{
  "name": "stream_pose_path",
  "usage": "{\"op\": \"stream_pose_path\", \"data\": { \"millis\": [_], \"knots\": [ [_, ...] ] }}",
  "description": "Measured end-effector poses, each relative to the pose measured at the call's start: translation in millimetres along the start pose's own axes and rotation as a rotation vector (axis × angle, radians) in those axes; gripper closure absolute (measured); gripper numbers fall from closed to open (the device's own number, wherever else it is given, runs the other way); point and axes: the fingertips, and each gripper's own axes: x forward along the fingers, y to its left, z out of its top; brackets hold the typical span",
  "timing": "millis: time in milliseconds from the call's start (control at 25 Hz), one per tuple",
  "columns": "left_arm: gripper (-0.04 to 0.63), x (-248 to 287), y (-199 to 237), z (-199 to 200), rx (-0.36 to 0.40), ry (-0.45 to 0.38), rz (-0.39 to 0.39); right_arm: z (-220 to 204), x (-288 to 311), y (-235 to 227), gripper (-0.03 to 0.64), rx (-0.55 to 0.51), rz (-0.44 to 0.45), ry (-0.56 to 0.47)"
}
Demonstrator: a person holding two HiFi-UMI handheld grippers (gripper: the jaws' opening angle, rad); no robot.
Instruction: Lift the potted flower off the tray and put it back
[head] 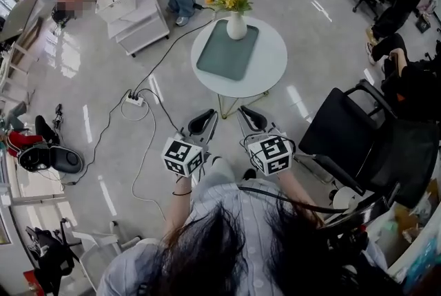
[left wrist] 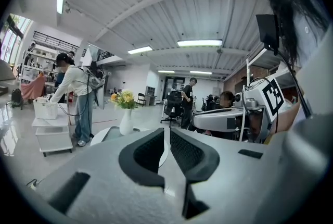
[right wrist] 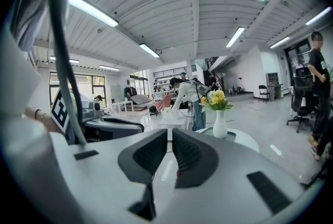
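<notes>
The potted flower, yellow blooms in a white vase, stands upright at the far end of a grey-green tray on a round white table. Both grippers hang side by side in the air short of the table's near edge, pointing toward it. My left gripper is shut with nothing in it, and so is my right gripper. In the left gripper view the flower shows beyond the closed jaws, left of them. In the right gripper view the flower stands right of the closed jaws.
A black chair stands close on the right of the table. A white cart with a person bent over it is at the far left. A power strip and cables lie on the floor left of the table. People sit at the far right.
</notes>
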Motion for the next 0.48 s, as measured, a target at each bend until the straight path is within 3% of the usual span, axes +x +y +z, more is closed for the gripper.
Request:
{"op": "stream_pose_path", "data": {
  "millis": [480],
  "knots": [
    [0.554,-22,-26,-8,0.010,-0.003,0.021,-6,-25,17,0.565,0.025,0.030,-0.015]
  ]
}}
